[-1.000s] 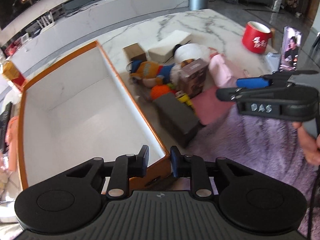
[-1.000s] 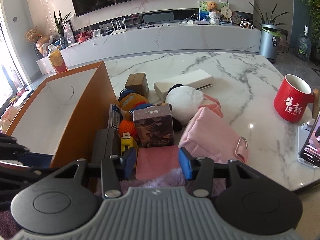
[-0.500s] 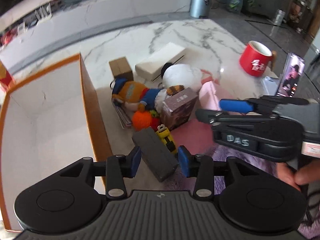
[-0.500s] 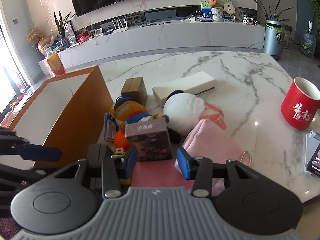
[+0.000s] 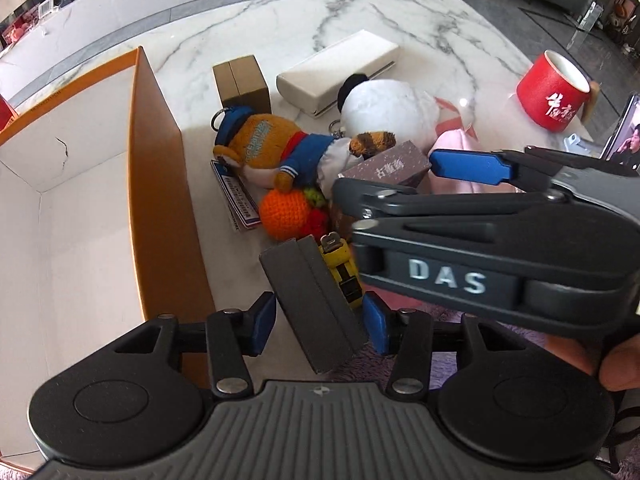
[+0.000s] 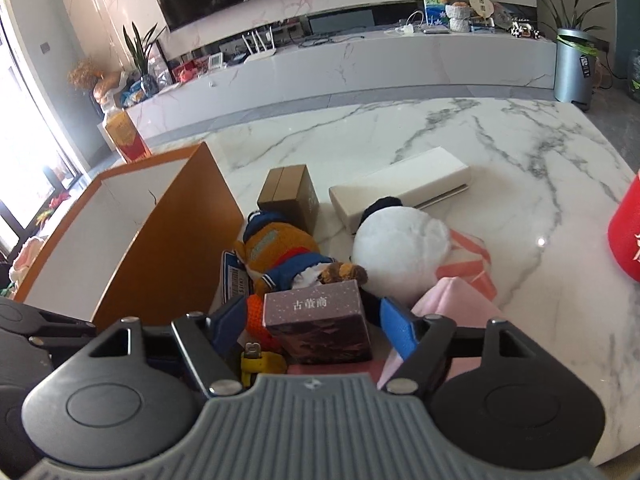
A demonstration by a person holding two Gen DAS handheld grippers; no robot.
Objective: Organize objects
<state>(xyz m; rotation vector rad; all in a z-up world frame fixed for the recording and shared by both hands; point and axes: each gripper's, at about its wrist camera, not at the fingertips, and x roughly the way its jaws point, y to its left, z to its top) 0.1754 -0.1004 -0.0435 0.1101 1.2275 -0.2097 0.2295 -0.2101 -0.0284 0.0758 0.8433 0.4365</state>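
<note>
In the left wrist view my left gripper [image 5: 320, 326] points steeply down with a dark grey box [image 5: 316, 304] between its blue pads; the jaws are opening and the pads stand just off the box. My right gripper [image 6: 314, 326] straddles a purple printed box [image 6: 320, 328], jaws opening, with gaps on both sides. It also shows from the side in the left view as the right gripper [image 5: 388, 178], over the same purple box [image 5: 388, 164]. An orange storage box [image 5: 156, 160] with a white inside stands open at the left.
Piled beside the storage box are a plush bear in blue [image 5: 272, 148], an orange crocheted ball [image 5: 284, 212], a yellow toy [image 5: 340, 264], a white plush [image 5: 384, 100], a brown carton [image 5: 240, 80], a long white box [image 5: 340, 64] and a pink pouch [image 6: 456, 304]. A red mug [image 5: 556, 92] and a phone [image 5: 624, 136] stand far right.
My left gripper moved from over the storage box's rim to the grey box and its jaws parted. My right gripper moved forward around the purple box and its jaws widened.
</note>
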